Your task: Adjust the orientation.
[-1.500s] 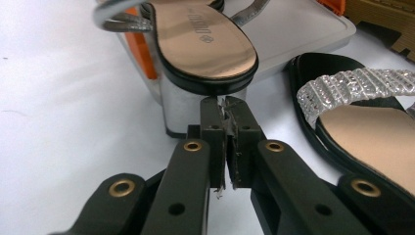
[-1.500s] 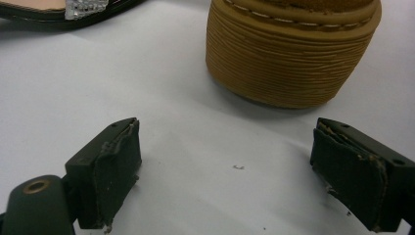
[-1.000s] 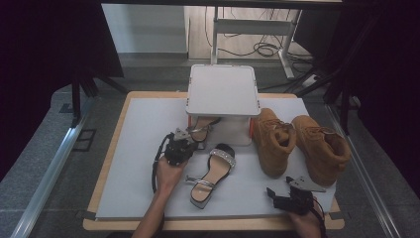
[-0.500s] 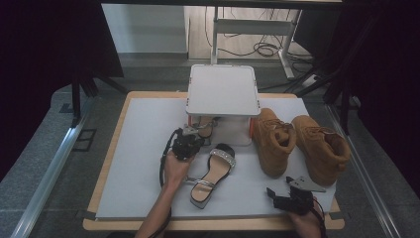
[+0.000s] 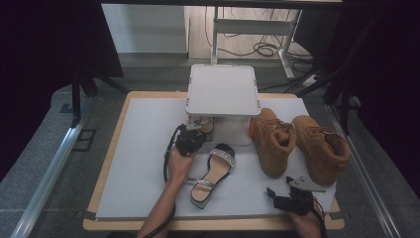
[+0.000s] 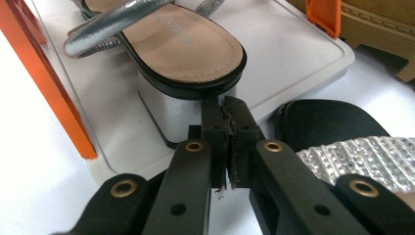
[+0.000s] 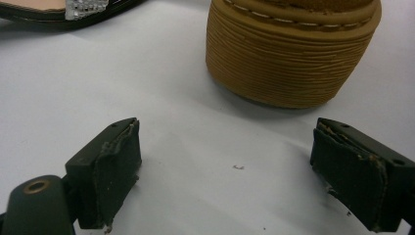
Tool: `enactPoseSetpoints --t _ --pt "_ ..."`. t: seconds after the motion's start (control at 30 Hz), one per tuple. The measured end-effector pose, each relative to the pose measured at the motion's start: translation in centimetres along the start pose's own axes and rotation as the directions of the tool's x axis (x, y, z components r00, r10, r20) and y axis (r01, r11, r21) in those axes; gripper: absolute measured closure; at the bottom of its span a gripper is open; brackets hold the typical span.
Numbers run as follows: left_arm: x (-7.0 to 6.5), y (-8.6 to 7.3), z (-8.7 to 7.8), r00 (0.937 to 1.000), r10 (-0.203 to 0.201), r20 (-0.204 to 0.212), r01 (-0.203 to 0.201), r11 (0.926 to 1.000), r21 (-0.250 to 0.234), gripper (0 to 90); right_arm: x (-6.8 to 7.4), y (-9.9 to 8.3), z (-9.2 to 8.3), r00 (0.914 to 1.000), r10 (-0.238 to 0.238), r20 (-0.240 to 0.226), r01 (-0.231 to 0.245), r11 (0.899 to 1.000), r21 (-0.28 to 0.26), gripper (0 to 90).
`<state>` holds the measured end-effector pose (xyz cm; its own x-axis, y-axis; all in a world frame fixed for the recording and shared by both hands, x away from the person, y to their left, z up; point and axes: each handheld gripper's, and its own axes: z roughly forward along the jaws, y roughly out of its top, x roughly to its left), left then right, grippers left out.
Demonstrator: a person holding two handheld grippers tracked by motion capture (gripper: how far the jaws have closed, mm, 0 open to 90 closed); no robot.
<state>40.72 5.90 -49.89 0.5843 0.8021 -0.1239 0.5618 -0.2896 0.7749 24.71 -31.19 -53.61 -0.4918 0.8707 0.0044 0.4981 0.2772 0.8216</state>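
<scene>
Sandal heel [image 6: 188,105] is met just ahead of the closed, empty left gripper [image 6: 226,105], on the rack shelf [image 6: 288,54].

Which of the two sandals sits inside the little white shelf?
The silver block-heeled sandal, on the shelf's bottom tray. The other sandal lies out on the table mat.

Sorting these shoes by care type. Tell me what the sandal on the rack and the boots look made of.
Sandal: tan insole that looks like leather or imitation, stitched at the edge; shiny silver straps and heel block, likely metallic-coated synthetic. Boots: matte tan uppers, probably nubuck or suede; the ribbed heel looks like rubber.
</scene>
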Motion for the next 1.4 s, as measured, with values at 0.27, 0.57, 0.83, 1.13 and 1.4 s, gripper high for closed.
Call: enactPoseSetpoints --t 0.27,0.57,0.83,1.13,1.4 --pt "0.1 0.0 0.4 0.9998 -0.017 -0.005 0.017 0.9999 0.001 86.7 0.0 0.0 0.0 1.0 0.0 0.0 0.0 1.0 0.0 11.4" --pt "0.0 -0.1 -0.2 1.0 -0.007 -0.004 0.007 1.0 -0.004 78.8 0.0 0.0 0.0 1.0 0.002 0.0 -0.002 1.0 -0.001 11.4" --pt "0.9 -0.6 -1.9 0.9992 -0.039 -0.001 0.039 0.9992 -0.011 65.0 0.0 0.0 0.0 1.0 -0.002 0.0 0.002 1.0 -0.001 11.4" --pt "1.5 -1.7 -3.7 0.998 -0.06 -0.018 0.06 0.9982 0.001 45.5 0.0 0.0 0.0 1.0 0.002 0.0 -0.002 1.0 0.0 11.4" --pt "2.0 -2.9 -5.2 0.9953 -0.083 -0.049 0.084 0.9963 0.017 33.0 0.0 0.0 0.0 1.0 0.0 0.0 0.0 1.0 0.0 11.4"
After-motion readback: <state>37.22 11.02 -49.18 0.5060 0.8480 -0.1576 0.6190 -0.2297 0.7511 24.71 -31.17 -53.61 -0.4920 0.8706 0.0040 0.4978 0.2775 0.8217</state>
